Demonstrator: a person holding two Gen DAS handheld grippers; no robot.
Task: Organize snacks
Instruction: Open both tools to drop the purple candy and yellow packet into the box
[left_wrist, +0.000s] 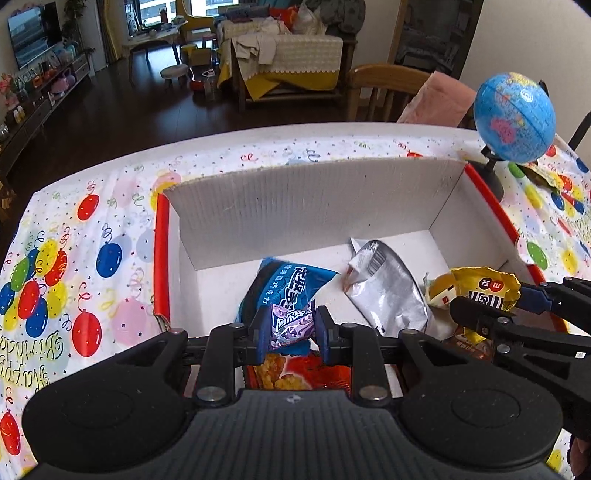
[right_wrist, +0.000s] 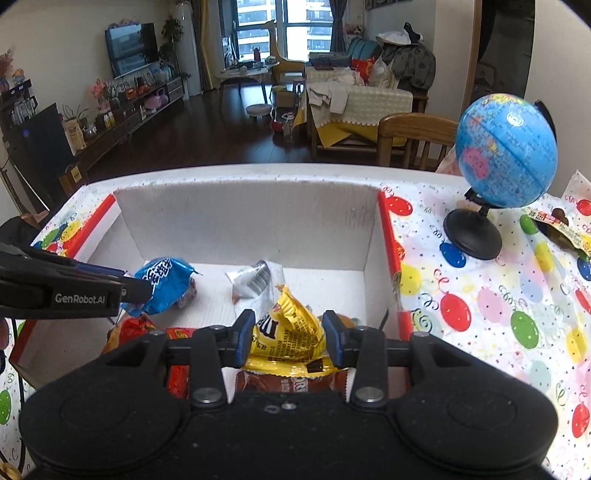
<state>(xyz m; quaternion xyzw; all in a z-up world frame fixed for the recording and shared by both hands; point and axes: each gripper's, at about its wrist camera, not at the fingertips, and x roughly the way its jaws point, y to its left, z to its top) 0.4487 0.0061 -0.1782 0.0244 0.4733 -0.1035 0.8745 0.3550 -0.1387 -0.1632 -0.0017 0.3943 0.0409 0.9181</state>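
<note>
A white cardboard box (left_wrist: 314, 206) with red edges stands on the balloon-print tablecloth. My left gripper (left_wrist: 291, 328) is shut on a small purple candy packet (left_wrist: 291, 323), held over the box's near side. To its right, my right gripper (right_wrist: 289, 336) is shut on a yellow chocolate-candy bag (right_wrist: 295, 325), also over the box (right_wrist: 247, 221). In the left wrist view that yellow bag (left_wrist: 476, 290) hangs from the right gripper (left_wrist: 491, 306). Inside the box lie a blue packet (left_wrist: 284, 288), a silver packet (left_wrist: 388, 291), a red snack packet (left_wrist: 295, 373) and a brown packet (right_wrist: 291, 384).
A blue globe (right_wrist: 506, 155) on a black stand sits on the table right of the box. A dark wrapper (right_wrist: 565, 232) lies at the far right. A wooden chair (right_wrist: 413, 136) stands behind the table. The left gripper (right_wrist: 136, 288) reaches in from the left.
</note>
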